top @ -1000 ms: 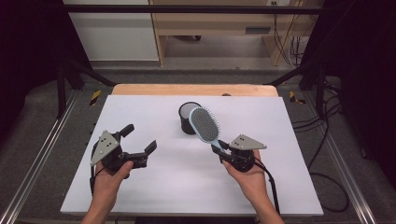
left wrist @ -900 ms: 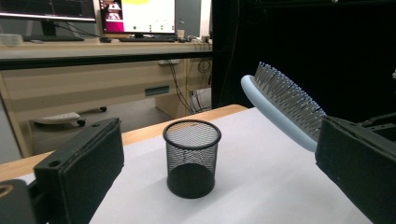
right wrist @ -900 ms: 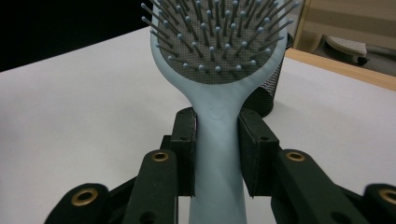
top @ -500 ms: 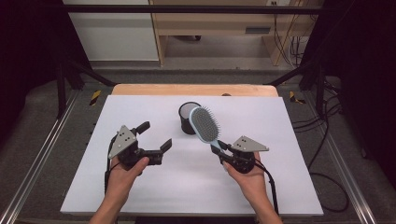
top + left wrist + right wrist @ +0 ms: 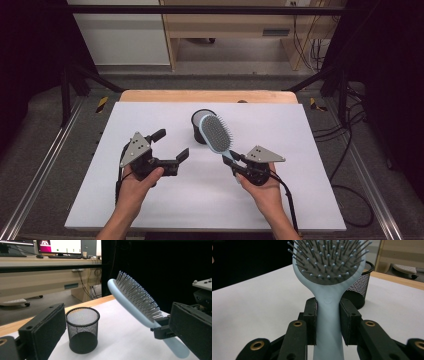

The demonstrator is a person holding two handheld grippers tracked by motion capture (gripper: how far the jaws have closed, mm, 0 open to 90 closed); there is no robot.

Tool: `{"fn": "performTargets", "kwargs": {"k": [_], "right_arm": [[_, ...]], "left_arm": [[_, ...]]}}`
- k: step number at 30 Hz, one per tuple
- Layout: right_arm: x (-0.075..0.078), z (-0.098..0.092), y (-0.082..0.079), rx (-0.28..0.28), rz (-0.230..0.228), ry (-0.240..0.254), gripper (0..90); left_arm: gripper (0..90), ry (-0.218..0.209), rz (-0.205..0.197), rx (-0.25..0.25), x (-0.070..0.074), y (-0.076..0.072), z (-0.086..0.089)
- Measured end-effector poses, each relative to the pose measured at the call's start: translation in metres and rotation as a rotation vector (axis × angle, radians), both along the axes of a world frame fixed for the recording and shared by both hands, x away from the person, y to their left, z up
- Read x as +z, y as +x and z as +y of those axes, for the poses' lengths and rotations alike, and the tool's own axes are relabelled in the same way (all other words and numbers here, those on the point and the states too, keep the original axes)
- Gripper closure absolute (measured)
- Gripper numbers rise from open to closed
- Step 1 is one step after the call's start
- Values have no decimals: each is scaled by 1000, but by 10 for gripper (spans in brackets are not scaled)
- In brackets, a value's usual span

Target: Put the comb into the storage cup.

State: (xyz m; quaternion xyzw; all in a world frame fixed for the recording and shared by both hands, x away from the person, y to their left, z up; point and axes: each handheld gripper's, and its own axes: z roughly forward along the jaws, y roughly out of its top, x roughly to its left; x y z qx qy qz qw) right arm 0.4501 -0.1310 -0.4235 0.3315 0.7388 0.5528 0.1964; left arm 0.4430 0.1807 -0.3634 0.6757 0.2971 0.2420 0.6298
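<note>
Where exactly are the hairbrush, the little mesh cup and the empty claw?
hairbrush [image 5: 216, 132], high view, on the bristle pad of its head.
mesh cup [image 5: 82, 330], left gripper view, on its wire side wall.
left gripper [image 5: 171, 145], high view, in the gap midway between its open jaw tips.

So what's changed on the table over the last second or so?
The left tongs, open with nothing in them, slid inward towards the mesh cup and the hairbrush. Nothing was picked up or let go. The right tongs stayed put, clamped on the brush handle, and the cup has not moved.
</note>
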Motion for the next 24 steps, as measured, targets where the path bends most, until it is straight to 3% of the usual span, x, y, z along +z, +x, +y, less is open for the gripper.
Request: {"fn": "performTargets", "kwargs": {"k": [9, 10, 11, 13, 20, 24], "right_arm": [[10, 23, 3, 41, -42, 5, 696], [10, 23, 3, 41, -42, 5, 696], [11, 26, 4, 40, -48, 9, 696], [14, 32, 6, 40, -58, 19, 696], [25, 53, 3, 58, -119, 25, 696], [26, 59, 3, 52, -140, 17, 696]], "left_arm": [[14, -25, 8, -22, 21, 10, -3], [14, -16, 4, -20, 23, 12, -4], [14, 18, -12, -23, 25, 12, -6], [16, 19, -18, -28, 28, 14, -8], [17, -2, 36, -31, 31, 23, -12], [23, -42, 72, -36, 31, 28, -11]]}}
